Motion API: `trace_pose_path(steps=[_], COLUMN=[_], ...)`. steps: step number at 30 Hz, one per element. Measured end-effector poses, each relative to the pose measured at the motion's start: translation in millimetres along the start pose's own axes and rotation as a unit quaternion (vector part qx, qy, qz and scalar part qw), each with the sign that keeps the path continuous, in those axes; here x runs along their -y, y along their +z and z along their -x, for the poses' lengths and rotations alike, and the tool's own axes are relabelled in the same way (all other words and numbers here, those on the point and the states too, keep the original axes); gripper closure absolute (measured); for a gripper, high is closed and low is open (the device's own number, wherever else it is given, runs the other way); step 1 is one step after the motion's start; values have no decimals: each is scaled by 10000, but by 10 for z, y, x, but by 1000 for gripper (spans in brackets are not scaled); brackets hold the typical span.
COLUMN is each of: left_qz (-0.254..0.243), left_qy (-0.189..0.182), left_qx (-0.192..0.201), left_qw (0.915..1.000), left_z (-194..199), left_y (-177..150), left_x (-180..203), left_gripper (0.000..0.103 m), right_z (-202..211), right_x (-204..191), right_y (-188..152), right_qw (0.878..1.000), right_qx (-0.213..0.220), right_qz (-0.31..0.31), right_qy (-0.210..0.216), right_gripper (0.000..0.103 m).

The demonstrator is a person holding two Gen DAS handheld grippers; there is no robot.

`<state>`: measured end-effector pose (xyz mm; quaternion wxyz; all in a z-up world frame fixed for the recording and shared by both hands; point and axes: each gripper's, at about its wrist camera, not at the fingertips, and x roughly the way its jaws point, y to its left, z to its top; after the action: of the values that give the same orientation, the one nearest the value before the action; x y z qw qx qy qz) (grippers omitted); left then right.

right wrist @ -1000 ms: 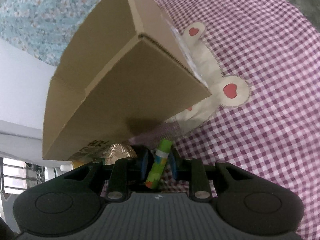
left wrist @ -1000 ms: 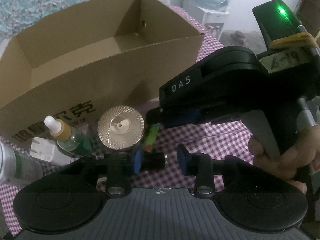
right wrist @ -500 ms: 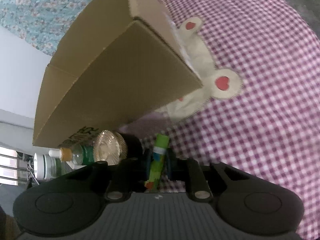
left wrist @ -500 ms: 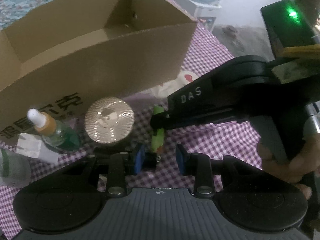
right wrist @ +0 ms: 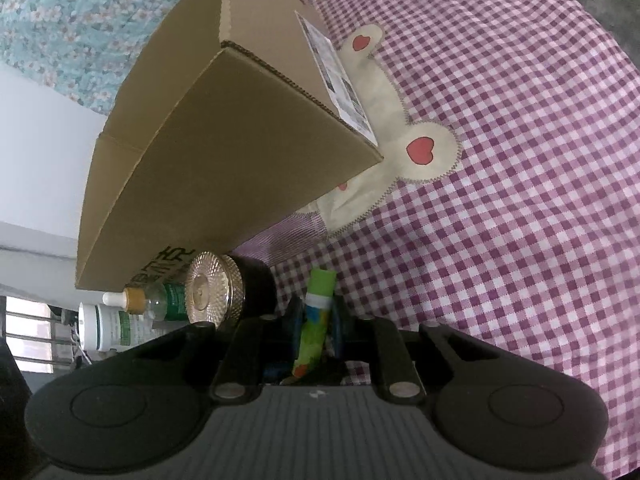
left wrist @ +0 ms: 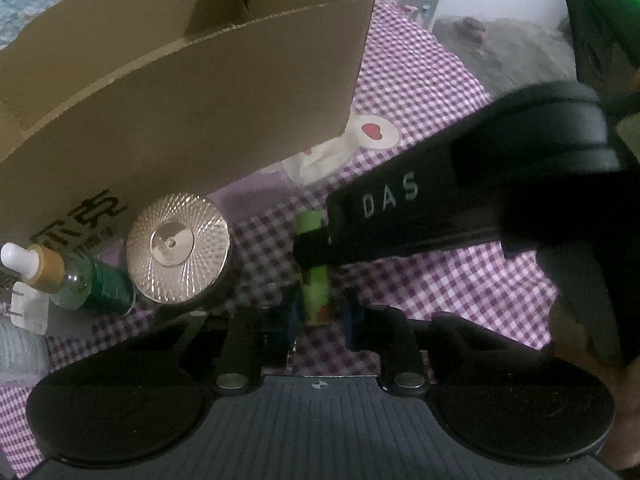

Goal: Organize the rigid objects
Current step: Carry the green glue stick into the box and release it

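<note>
**Both jaws on one green tube, beside the box**

- Right gripper: jaws closed on the tube, gripping it about mid-length. The tube's plain green end sticks out ahead of the jaws; its printed end runs back towards the camera.
- Left gripper: jaws closed, with the tube's lower, printed end between them. The picture is blurred here, so pad contact reads as likely rather than crisp.
- In the left wrist view the right gripper reaches in from the right of the left jaws and crosses the tube just ahead of them.
- Whether the tube touches the checked cloth or is lifted off it cannot be told.
- Box: open-topped cardboard, ahead and left of both pairs of jaws, standing on the cloth. The tube is outside it, near its front right corner.
- Jar, with a ribbed gold lid, sits just left of the jaws, between them and the box wall.
- Dropper bottle: further left, beside the jar, lying tilted with its white tip pointing away from the jaws.
- White bottle: at the far left edge, partly cut off.
- Bunny patch with red hearts: ahead of the jaws, partly under the box corner.
</note>
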<state>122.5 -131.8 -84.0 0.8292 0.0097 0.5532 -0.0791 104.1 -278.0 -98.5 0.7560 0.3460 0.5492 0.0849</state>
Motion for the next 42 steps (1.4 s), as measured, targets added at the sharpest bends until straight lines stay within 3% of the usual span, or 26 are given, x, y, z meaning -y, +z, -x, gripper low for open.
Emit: trace_pose_path(steps=[12,20,27,37,42], left_qz=[28,-143,172,969,1324], left_qy=[-60,60,280,550,597], left_qx=[336,1054,1713,1831,1457], left_qw=[9994,9943,9847,9768,9786], left_z=[304,921,1396,1683,1561], left_y=[-121,-227,-197,56,346], left_x=[96,187,-104,-929,-1416], left_gripper=[85,85,85,85,85], right_z=[252,813,1108,661,129], right_x=[-116,-406,-968,-1800,-2043], right_y=[-142,-293,-252,317,774], right_qw=[9998,9966,9884,9794,9805], right_qx=[196,691,1023,585,60], right_qz=[58,326,888,1520,1503], right_qy=[57,299,680,1198,1265], right_gripper=[87,87,87,87,87])
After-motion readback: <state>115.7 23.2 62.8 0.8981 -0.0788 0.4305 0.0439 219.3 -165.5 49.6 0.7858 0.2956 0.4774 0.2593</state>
